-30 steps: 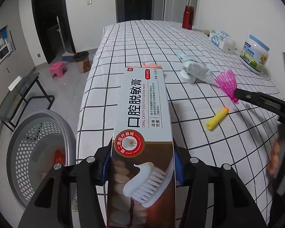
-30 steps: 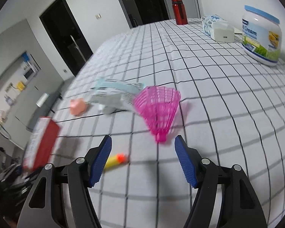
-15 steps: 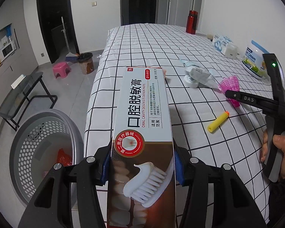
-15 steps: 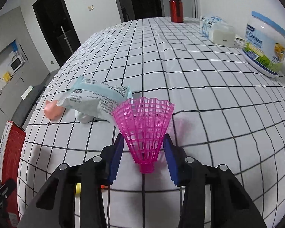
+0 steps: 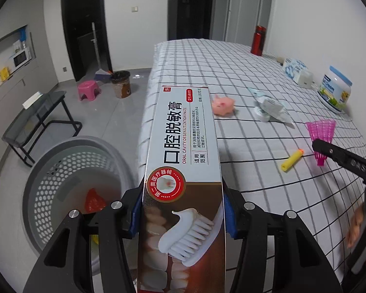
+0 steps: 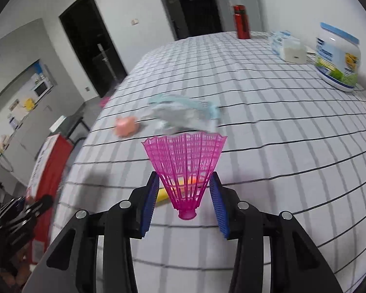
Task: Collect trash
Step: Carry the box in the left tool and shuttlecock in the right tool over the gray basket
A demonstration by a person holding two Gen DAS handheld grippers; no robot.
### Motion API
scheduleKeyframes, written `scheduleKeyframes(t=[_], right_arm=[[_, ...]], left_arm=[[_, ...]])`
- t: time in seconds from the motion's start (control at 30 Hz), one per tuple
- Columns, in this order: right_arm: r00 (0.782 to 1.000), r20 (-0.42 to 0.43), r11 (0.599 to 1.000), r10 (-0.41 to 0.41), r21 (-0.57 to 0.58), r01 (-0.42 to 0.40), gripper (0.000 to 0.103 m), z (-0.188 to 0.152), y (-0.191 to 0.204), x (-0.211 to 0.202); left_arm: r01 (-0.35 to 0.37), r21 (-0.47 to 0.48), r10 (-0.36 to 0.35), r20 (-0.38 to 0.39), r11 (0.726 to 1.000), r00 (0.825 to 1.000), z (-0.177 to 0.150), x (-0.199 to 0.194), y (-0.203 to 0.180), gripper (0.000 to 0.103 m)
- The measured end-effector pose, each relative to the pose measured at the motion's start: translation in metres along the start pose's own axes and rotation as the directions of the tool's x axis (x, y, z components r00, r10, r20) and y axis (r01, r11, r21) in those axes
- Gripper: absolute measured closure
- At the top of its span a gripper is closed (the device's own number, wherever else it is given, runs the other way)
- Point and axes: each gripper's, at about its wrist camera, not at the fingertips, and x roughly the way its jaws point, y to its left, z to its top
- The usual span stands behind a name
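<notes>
My left gripper (image 5: 183,212) is shut on a long toothpaste box (image 5: 183,161), held beside the table's left edge near a grey perforated basket (image 5: 46,171) on the floor. My right gripper (image 6: 185,205) is shut on a pink plastic shuttlecock (image 6: 185,166), lifted a little above the checked tablecloth (image 6: 268,127). The shuttlecock (image 5: 320,134) also shows in the left wrist view. A yellow foam dart (image 5: 291,163), a pink pig toy (image 5: 223,103) and a pale blue wrapper (image 5: 268,105) lie on the table.
The basket holds a red scrap (image 5: 94,200). A white tub (image 5: 335,92), a tissue pack (image 5: 296,69) and a red bottle (image 5: 257,40) stand along the table's right side. A small bin (image 5: 120,86), pink stool (image 5: 87,90) and glass side table (image 5: 36,114) stand on the floor.
My right gripper closed on the pink shuttlecock and lifted it off the cloth. My left gripper, with the toothpaste box, drew back from the table, towards the basket.
</notes>
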Motion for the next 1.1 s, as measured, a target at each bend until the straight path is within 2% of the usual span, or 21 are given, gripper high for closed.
scheduleKeyframes(t=[0.3,0.57,0.77,1.1], right_arm=[[0.987,-0.049,0.98,0.15,-0.123,-0.155,0.062,-0.009,0.094,0.017],[0.959,-0.124,0.934,0.254,-0.225,-0.276,0.062,-0.013,0.179,0.046],[0.939,-0.175,0.9,0.296,-0.279,-0.335,0.062,-0.021,0.23,0.062],[0.912,-0.258,0.861,0.318,-0.325,-0.392,0.062,-0.026,0.273,0.096]], left_arm=[[-0.094,-0.067,0.094,0.001,0.993,0.996,-0.012,-0.012,0.061,0.053],[-0.192,-0.159,0.194,-0.008,0.968,0.981,-0.026,-0.022,0.123,0.053],[-0.234,-0.21,0.232,-0.035,0.949,0.972,-0.038,-0.022,0.158,0.053],[-0.244,-0.265,0.229,-0.087,0.933,0.969,-0.056,-0.016,0.191,0.053]])
